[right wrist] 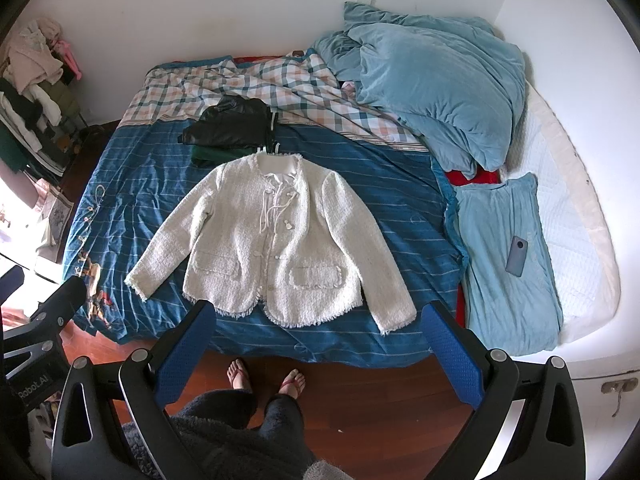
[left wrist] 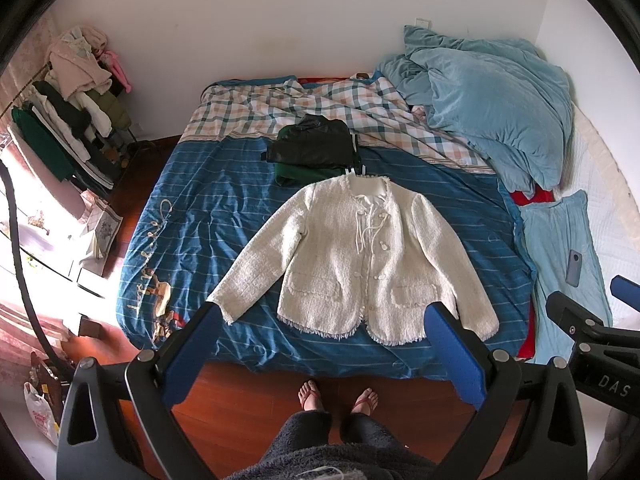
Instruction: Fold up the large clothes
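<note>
Dark green folded garment [left wrist: 304, 172] mostly hidden under the black shiny jacket [left wrist: 312, 142] stacked on it; collar of the cream tweed jacket [left wrist: 352, 256] overlaps its near edge. Red fabric [right wrist: 472, 178] only a sliver between the light-blue rumpled duvet [right wrist: 436, 96] and the light-blue pillowcase [right wrist: 508, 280], rest covered. Clothes rack [left wrist: 68, 128] cut by left edge, items too jumbled to tell apart. White plastic bag [left wrist: 40, 416], print too small to read. Window side at left blown out, no detail.

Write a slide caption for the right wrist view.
Open right gripper above a cream jacket spread flat on the bed, folded dark clothes behind it.
</note>
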Action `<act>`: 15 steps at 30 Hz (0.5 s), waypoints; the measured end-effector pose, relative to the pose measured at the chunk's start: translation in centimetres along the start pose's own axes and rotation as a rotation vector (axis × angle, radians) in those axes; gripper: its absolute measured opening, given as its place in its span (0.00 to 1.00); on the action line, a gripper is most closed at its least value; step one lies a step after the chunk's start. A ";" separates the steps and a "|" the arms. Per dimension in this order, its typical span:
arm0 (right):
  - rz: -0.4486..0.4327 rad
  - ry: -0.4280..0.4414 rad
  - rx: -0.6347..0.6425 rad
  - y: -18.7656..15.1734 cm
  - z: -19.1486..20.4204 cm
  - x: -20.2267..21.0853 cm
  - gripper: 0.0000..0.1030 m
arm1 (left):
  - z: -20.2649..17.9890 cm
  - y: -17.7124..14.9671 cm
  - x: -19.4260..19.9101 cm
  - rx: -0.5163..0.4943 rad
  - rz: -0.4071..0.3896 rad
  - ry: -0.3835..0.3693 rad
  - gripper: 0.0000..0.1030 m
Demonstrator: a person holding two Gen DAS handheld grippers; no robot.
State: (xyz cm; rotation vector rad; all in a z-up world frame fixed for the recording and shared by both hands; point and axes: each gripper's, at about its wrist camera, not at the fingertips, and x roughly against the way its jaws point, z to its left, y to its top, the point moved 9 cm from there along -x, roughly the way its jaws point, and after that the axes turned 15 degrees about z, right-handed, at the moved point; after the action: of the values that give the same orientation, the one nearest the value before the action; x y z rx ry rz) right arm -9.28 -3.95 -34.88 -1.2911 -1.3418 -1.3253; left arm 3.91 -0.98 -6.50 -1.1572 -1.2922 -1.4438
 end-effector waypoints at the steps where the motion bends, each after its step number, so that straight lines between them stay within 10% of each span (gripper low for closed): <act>1: 0.000 -0.001 0.001 0.0 0.0 0.0 1.00 | -0.1 0.1 0.1 -0.001 0.000 0.001 1.00; 15: 0.027 0.110 -0.108 3.9 0.7 -0.9 1.00 | 0.9 4.3 -0.1 -0.001 -0.045 0.015 1.00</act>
State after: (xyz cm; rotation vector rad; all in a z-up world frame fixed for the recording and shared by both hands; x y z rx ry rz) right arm -5.23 -3.73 -35.35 -1.2843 -1.1879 -1.4454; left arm 8.17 -0.53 -5.66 -1.1225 -1.3143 -1.4836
